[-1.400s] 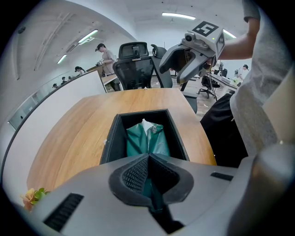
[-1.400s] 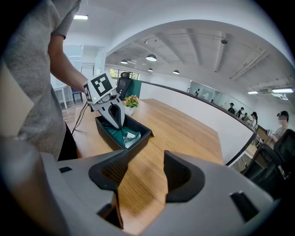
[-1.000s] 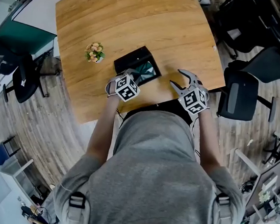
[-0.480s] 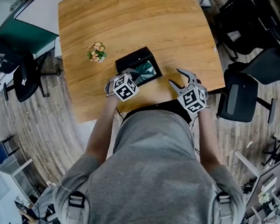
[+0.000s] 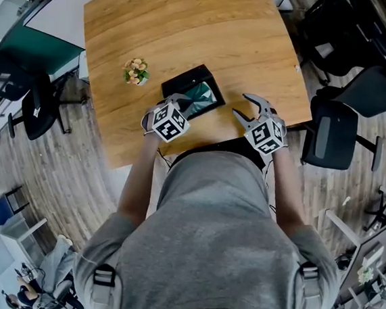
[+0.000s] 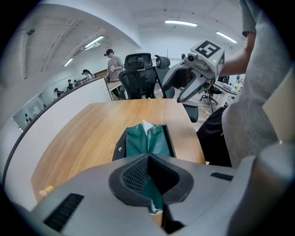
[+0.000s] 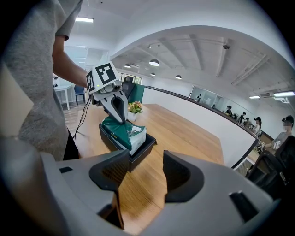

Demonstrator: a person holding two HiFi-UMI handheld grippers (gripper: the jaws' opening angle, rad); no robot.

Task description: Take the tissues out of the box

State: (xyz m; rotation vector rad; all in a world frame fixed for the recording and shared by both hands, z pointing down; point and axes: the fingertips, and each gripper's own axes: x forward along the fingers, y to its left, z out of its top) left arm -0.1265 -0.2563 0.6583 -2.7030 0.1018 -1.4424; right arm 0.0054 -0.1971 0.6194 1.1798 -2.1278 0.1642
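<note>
Head view: wooden counter (image 5: pixel 191 35) carries a black box (image 5: pixel 181 83) with a green-wrapped tissue pack (image 5: pixel 204 93) in it, and a small flower pot (image 5: pixel 136 71) stands to the left of the box, apart from it. Left tongs (image 5: pixel 181 103) are at the near end of the box, over the pack. Right tongs (image 5: pixel 241 105) hover over bare counter to the right of the box, near it but not touching. An office chair (image 5: pixel 331 133) stands off the counter's right edge. Left gripper view: left tongs are clamped together on a fold of the pack's green wrapper, and the film shows above and below the pads. The rest of the pack runs away from the tongs into the box, with white tissue showing at the far end. Right gripper view: right tongs are wide apart with only wood grain between the jaws, nothing held. From here the pack sits tilted, with the pinched end raised above the box rim and the other end down inside the box. The flower pot is just behind the box
</note>
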